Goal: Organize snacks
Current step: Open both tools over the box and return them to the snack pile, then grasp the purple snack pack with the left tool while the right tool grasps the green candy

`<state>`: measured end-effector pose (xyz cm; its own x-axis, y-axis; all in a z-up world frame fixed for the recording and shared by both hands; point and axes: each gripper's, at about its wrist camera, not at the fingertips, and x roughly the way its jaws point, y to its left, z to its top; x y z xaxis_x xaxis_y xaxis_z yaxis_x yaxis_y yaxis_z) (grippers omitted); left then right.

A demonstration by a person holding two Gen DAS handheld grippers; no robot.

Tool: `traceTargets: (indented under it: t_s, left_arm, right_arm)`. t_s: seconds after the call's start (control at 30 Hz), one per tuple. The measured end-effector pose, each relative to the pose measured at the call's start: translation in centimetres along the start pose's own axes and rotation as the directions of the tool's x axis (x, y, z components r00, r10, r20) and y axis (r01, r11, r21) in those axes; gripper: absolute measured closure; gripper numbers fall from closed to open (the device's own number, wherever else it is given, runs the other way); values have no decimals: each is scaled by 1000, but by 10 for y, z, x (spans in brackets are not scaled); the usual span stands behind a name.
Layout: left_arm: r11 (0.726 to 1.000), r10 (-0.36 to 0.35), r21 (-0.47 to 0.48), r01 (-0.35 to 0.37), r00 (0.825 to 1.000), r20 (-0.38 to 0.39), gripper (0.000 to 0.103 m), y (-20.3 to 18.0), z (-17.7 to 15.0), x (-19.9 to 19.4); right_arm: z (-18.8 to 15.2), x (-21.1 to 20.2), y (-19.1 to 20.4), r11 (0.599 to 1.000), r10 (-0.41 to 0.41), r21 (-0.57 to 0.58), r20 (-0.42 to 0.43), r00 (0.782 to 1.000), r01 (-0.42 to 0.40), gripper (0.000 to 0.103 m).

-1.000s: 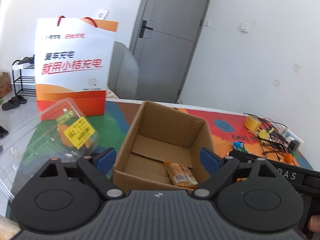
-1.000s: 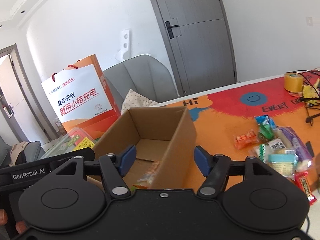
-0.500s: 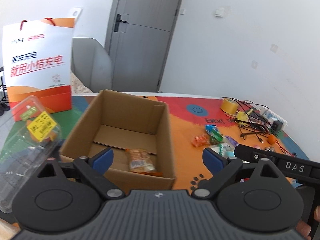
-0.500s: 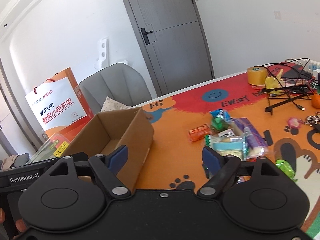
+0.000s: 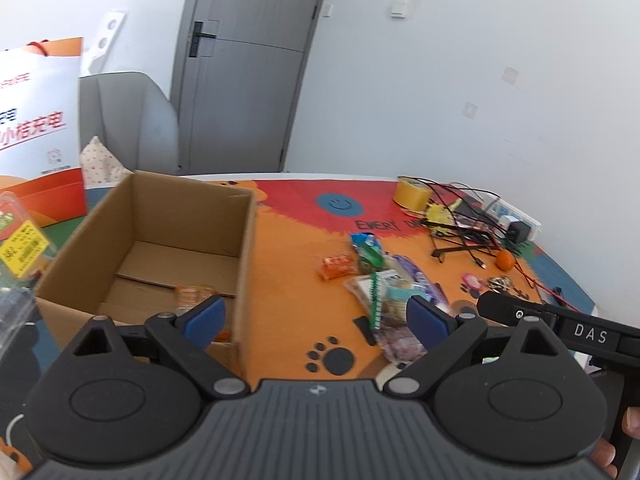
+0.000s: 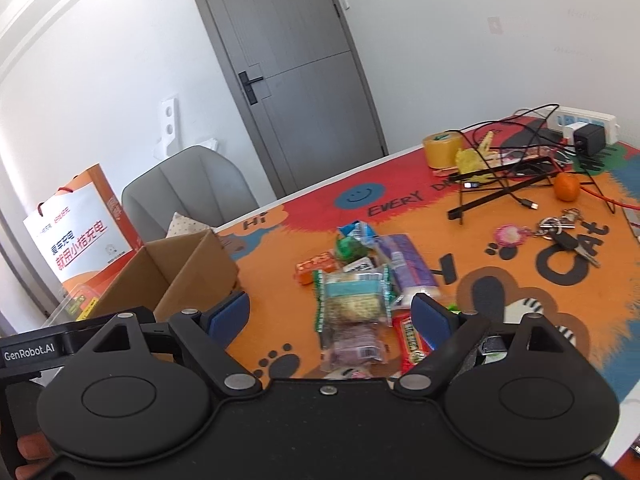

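Observation:
An open cardboard box [image 5: 160, 240] [image 6: 176, 272] stands on the colourful mat, with one orange snack packet [image 5: 194, 294] lying on its floor. To its right lies a heap of snack packets [image 5: 384, 280] [image 6: 360, 280]: an orange one [image 6: 314, 268], a green one [image 6: 350, 246], a purple one [image 6: 404, 264] and a green-edged biscuit pack [image 6: 352, 300]. My left gripper [image 5: 316, 316] is open and empty, hovering between the box and the heap. My right gripper [image 6: 332, 314] hangs over the near end of the heap; its jaws are opening and grip nothing.
An orange-and-white paper bag [image 5: 36, 128] [image 6: 76, 236] and a clear plastic container [image 5: 20, 248] stand left of the box. At the far right lie a tape roll [image 6: 442, 150], tangled cables with a black stand [image 6: 504, 188], a tangerine [image 6: 566, 186], keys [image 6: 560, 232] and a power strip [image 6: 584, 122]. A grey chair [image 6: 188, 192] is behind the table.
Both grippers have swung right, from over the box toward the snack heap. The right gripper's jaws have widened. The orange packet stays in the box.

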<state>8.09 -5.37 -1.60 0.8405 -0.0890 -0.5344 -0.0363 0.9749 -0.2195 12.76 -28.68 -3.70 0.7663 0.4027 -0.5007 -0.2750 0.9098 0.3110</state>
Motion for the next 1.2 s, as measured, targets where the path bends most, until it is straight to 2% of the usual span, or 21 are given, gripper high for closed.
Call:
traceTargets:
  t_s: [0.23,0.47,1.0,1.2]
  left_arm:
    - [999,-42,11,42,999,-19,7,-20,-3,14]
    - [998,-62,15,63,996,-61,7,-34,-8,38]
    - [997,-65,31,71,982,-175,8,-64,-21,103]
    - [997,-49,40,59,976,-212,9,-72,-26,126]
  right_arm:
    - [-1,-4,-25,999,-34,28,8,999,33,17]
    - [-5,3,-50,996,-59,66,-8,998,60,33]
    - [-19,38,-92,987,-133,82,-75,988,139,34]
    - [-23,55,-98,987,-135,73,-108,985,144,43]
